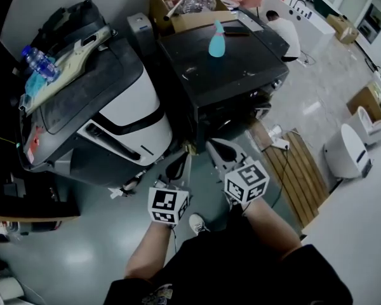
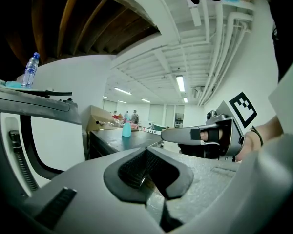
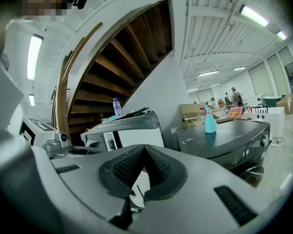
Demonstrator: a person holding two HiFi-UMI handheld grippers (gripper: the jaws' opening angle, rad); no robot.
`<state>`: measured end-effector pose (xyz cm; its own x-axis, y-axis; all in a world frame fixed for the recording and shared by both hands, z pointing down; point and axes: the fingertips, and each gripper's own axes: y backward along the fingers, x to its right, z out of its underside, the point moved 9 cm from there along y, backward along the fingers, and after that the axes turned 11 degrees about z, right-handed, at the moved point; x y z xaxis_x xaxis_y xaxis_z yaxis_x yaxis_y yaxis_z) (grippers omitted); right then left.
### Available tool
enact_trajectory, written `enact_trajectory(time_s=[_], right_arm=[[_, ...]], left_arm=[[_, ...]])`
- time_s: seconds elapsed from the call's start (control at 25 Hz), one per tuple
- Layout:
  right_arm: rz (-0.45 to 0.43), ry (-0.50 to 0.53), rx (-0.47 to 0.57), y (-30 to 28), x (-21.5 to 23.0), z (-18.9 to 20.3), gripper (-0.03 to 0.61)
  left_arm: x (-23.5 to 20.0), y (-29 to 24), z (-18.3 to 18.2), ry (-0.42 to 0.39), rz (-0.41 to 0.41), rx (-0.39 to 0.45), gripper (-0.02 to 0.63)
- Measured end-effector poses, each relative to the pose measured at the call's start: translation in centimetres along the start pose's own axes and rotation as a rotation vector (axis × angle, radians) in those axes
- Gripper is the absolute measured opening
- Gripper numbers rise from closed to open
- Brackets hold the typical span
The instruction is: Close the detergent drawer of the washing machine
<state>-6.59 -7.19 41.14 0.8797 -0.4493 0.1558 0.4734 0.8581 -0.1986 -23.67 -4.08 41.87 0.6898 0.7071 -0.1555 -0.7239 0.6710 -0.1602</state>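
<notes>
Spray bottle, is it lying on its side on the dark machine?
No, the spray bottle stands upright on the flat top of the dark machine.

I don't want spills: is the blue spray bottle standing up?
Upright: spray bottle stands on its base atop the dark washer.

Washers, grippers and bottles, counted.
Two: white-fronted washer (image 1: 130, 110) left, dark washer (image 1: 225, 75) right. Two: left gripper (image 1: 181, 164), right gripper (image 1: 221, 151). One water bottle (image 1: 38, 60), one spray bottle (image 1: 216, 40), one cardboard box (image 1: 178, 14) far.
</notes>
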Motion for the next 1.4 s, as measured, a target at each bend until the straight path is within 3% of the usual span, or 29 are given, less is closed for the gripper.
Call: enact_trajectory(time_s=[0.28,0.4,0.64,0.84,1.16,1.4], right_arm=[[-0.005,0.037,0.005,3.1,-2.3,1.5,-0.002],[0.001,0.053,0.001,4.7,-1.8,1.7,-0.002],[0.032,0.051,0.001,9.8,0.8,2.2,-0.002],[0.042,0.03,-0.008,15.2,3.1,2.8,-0.002],[0.001,0.018,0.003,23.4,5.5,4.1,-0.002],[-0.011,0.01,0.005,28.2,5.9,4.4,-0.002]], left_arm=[[2.7,1.8,2.1,-0.014,0.095,-0.055,0.003],[4.0,1.4,2.2,-0.027,0.108,-0.017,0.003],[8.9,0.4,2.8,-0.005,0.137,-0.05,0.003],[14.1,0.0,3.5,-0.019,0.119,-0.036,0.003],[22.4,1.4,4.6,0.055,0.087,-0.025,0.003],[27.2,3.0,5.2,0.039,0.059,-0.038,0.003]])
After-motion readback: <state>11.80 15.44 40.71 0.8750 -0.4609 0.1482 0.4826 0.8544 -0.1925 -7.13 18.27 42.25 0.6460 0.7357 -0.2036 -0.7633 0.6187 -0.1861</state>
